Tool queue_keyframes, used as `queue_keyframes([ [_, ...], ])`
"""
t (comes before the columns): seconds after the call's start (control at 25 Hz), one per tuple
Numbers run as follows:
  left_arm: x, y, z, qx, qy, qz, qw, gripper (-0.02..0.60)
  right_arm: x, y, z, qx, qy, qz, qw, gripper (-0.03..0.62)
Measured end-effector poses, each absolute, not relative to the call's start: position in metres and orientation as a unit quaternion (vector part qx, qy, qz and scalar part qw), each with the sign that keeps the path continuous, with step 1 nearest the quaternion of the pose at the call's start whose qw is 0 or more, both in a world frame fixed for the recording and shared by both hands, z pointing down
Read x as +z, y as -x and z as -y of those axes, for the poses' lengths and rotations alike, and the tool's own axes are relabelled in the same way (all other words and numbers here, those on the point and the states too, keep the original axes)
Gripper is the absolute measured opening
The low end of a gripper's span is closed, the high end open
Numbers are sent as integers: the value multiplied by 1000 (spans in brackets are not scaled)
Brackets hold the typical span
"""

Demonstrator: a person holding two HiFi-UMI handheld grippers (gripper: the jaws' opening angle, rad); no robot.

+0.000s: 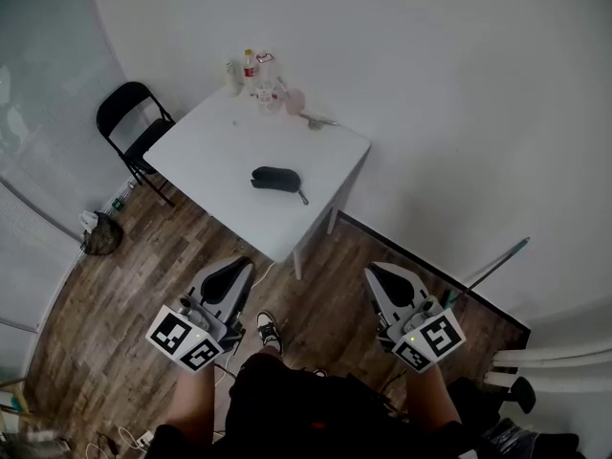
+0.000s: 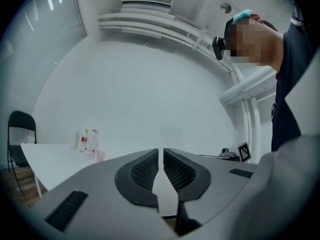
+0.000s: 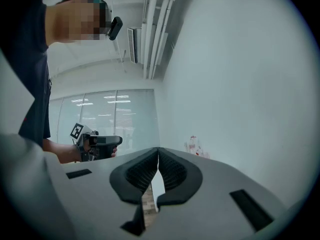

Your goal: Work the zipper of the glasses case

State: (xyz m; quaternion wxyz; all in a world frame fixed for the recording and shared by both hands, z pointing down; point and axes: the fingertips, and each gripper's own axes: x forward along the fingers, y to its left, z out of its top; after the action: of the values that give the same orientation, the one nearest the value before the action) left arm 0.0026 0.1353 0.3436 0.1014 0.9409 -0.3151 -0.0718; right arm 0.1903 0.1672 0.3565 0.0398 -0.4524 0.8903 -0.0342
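We saw two grey handheld tools, the left gripper (image 1: 237,268) and the right gripper (image 1: 378,273). Each had tapered jaws edged in black and, at its near end, a white cube (image 1: 184,338) printed with black square markers. The pads (image 2: 142,171) were black and finely ribbed (a small grid pattern). The person wore a black short-sleeved top (image 1: 287,404), a black head-mounted camera (image 2: 218,47) and a black-and-white sneaker (image 1: 267,328).
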Motion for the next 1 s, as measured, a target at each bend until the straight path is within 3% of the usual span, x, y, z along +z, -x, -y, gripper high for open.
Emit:
queue_keyframes([
  [0.68,367,123,67,-86,-934,315,144,46,365,-61,36,-53,451,-891,-16,18],
  [1.0,382,151,124,-81,-937,308,144,46,382,-28,95,-62,457,-886,-42,18],
])
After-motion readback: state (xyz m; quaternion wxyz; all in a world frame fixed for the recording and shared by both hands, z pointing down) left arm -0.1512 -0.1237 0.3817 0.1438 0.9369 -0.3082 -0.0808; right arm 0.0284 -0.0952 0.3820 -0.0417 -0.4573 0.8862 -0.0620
